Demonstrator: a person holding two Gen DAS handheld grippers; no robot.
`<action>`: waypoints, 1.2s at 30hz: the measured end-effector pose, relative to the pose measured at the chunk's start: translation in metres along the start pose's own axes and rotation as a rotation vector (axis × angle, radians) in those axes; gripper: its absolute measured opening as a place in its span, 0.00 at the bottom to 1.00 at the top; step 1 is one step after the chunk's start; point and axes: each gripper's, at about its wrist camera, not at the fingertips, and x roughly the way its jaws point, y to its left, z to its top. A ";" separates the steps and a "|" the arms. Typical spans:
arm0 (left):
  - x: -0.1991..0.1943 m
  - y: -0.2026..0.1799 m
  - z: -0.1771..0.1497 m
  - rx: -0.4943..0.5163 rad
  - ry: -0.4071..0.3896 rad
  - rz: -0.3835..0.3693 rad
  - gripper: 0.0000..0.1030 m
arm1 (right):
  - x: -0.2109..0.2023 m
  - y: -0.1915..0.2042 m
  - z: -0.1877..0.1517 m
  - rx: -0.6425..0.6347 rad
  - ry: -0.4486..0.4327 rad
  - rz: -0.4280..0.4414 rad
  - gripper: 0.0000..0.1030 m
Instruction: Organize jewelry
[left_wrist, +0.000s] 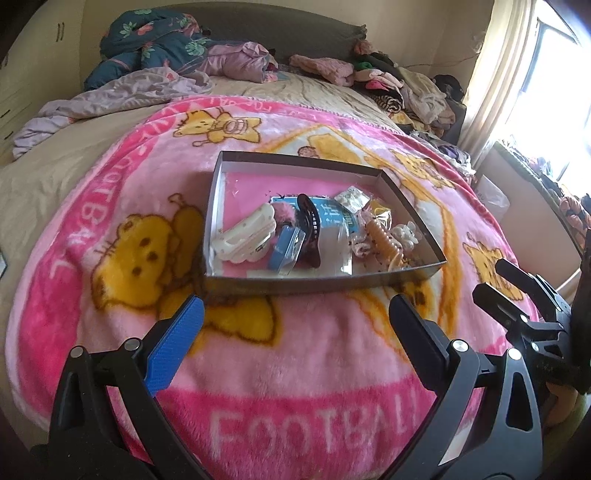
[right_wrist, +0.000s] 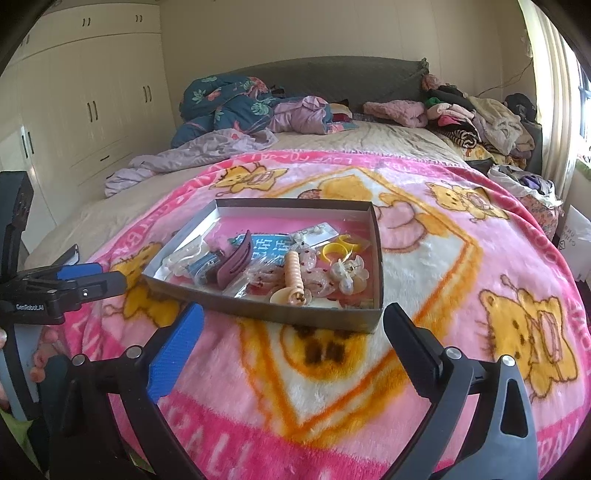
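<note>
Both claws sit right at the bottom of their views, spread wide with nothing between the fingers. Left claw (left_wrist: 295, 314) hovers over the pink blanket (left_wrist: 295, 369), blue pad on one finger, plain black on the other. Right claw (right_wrist: 293, 321) looks the same, and it's just off to the right of the left one; you can see each poking into the edge of the other's view.

Just past the fingertips is the box (left_wrist: 321, 286), a shallow open cardboard tray lying flat on the blanket. Its near wall is close in front of both claws but not touching either. From the right claw's view the box's (right_wrist: 266, 310) near right corner lands about midway between the fingers.

All the jewelry stuff is piled in the near half of the box: a white hair clip (left_wrist: 243, 236) at the left, a dark hair clip (left_wrist: 310, 229) tilted up in the middle, a blue card (left_wrist: 328, 214) under it, a peach spiral clip (right_wrist: 295, 273) and small white flower pieces (right_wrist: 349, 275) toward the right. The far half of the box is mostly bare pink floor.

Plenty of open blanket on every side of the box. Further back there's rumpled bedding (right_wrist: 229, 99) and a clothes heap (right_wrist: 476, 114) against the headboard, wardrobe (right_wrist: 92, 92) on the left, curtain (left_wrist: 498, 74) on the right.
</note>
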 end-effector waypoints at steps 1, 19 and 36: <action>-0.002 0.000 -0.003 0.001 -0.001 0.005 0.89 | -0.001 0.000 -0.001 0.002 0.000 0.002 0.92; -0.017 0.011 -0.051 -0.003 0.001 0.036 0.89 | -0.023 0.002 -0.037 0.044 -0.003 -0.035 0.93; -0.029 0.008 -0.060 0.001 -0.031 0.042 0.89 | -0.034 0.005 -0.054 0.076 -0.007 -0.038 0.93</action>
